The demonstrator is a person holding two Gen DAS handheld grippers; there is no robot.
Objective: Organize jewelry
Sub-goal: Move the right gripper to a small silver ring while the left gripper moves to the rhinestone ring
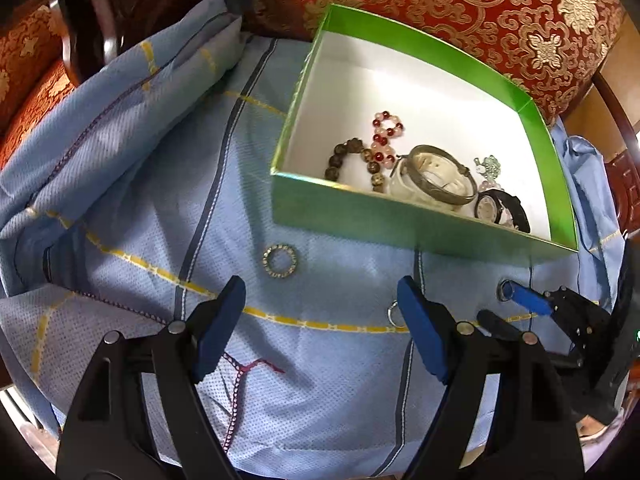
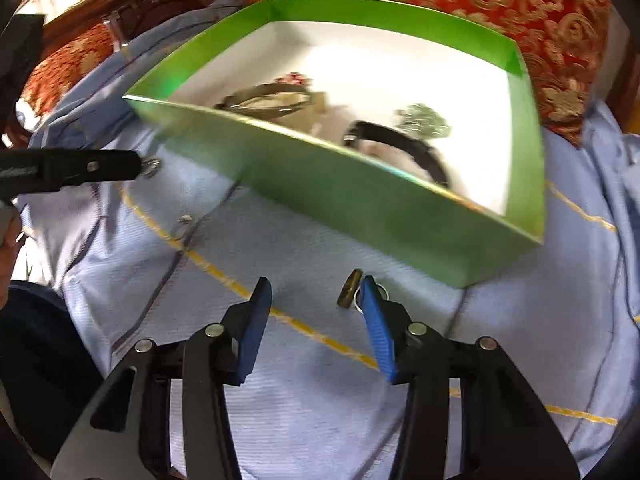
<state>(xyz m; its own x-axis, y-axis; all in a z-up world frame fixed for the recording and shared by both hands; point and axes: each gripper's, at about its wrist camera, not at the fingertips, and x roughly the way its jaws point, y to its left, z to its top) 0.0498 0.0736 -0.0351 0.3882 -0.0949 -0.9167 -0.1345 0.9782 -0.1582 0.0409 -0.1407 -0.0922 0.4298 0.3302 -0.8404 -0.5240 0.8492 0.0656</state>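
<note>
Meanwhile, most jewelry is lying in the green box (image 1: 400, 220): bead bracelets (image 1: 360, 156), a bangle (image 1: 440, 176) and a watch (image 1: 500, 208). Three rings are lying loose on the blue cloth (image 1: 140, 200) before it. A sparkly ring (image 1: 280, 261) is sitting beyond the left gripper (image 1: 322, 292), whose jaws are standing apart, holding nothing; a thin ring (image 1: 394, 314) is lying by its right finger. The right gripper (image 2: 316, 292) is hanging unclenched, a dark ring (image 2: 350, 290) seemingly touching one pad, though blur hides this.
</note>
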